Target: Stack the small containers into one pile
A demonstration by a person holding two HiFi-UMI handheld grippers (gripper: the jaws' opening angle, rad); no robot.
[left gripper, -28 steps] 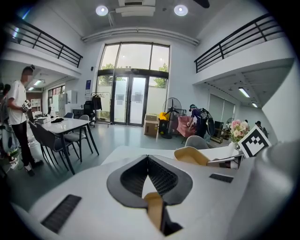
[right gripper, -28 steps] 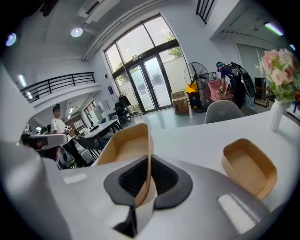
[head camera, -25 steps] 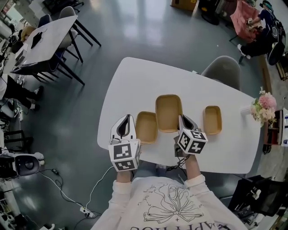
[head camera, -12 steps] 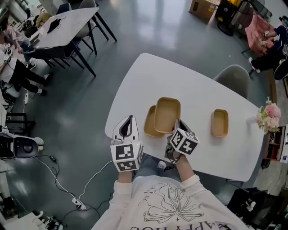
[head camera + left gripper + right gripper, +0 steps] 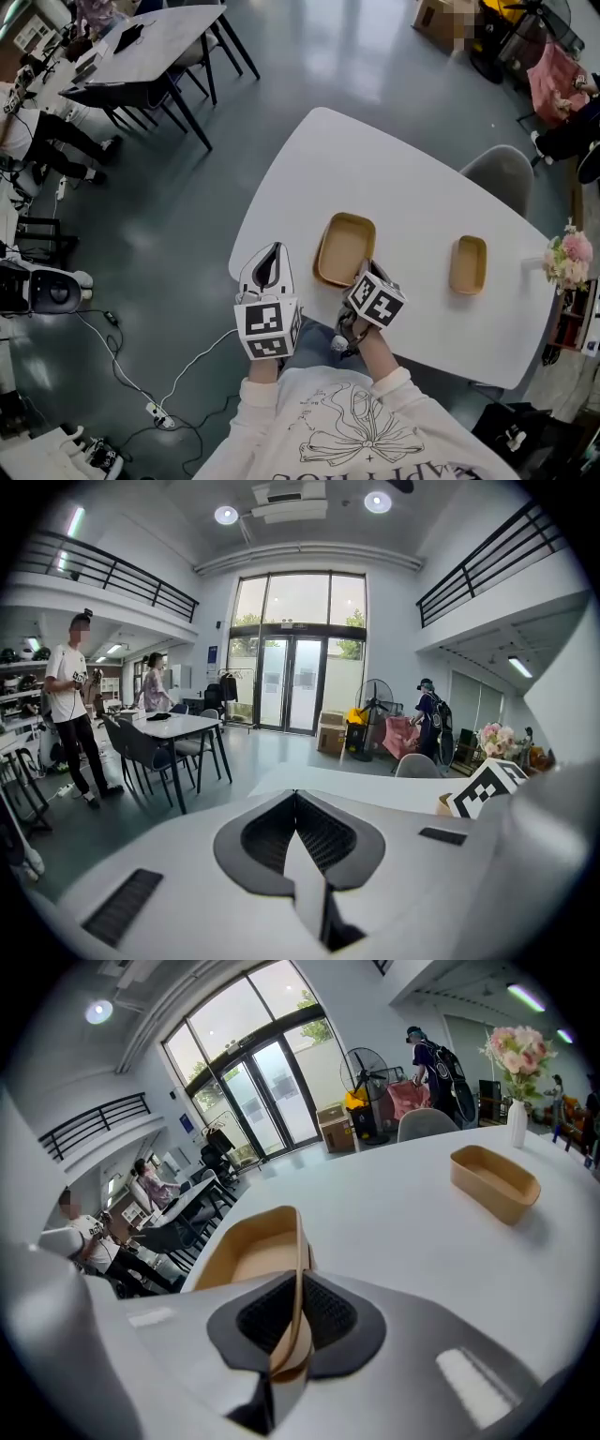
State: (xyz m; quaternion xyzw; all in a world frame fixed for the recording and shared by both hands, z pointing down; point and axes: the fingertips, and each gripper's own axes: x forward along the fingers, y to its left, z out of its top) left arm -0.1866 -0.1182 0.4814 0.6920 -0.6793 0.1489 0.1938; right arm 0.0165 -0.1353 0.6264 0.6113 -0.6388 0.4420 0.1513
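Shifted left, your container (image 5: 343, 246) covers its neighbour | right gripper (image 5: 292, 1326) pinches its rim | left gripper (image 5: 298, 847) closed, empty | third container (image 5: 468, 264) waits

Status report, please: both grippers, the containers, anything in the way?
Left gripper shut, empty. Right gripper shut on large tan container rim. Small tan container apart, at right. Nothing between them.

Near container (image 5: 345, 248) and far container (image 5: 468, 264) are both plain tan. Table (image 5: 394, 178) is white, floor (image 5: 187, 216) dark grey, flowers (image 5: 575, 251) pink. Left gripper (image 5: 269, 255) and right gripper (image 5: 360, 271) are white, with black-and-white square markers.
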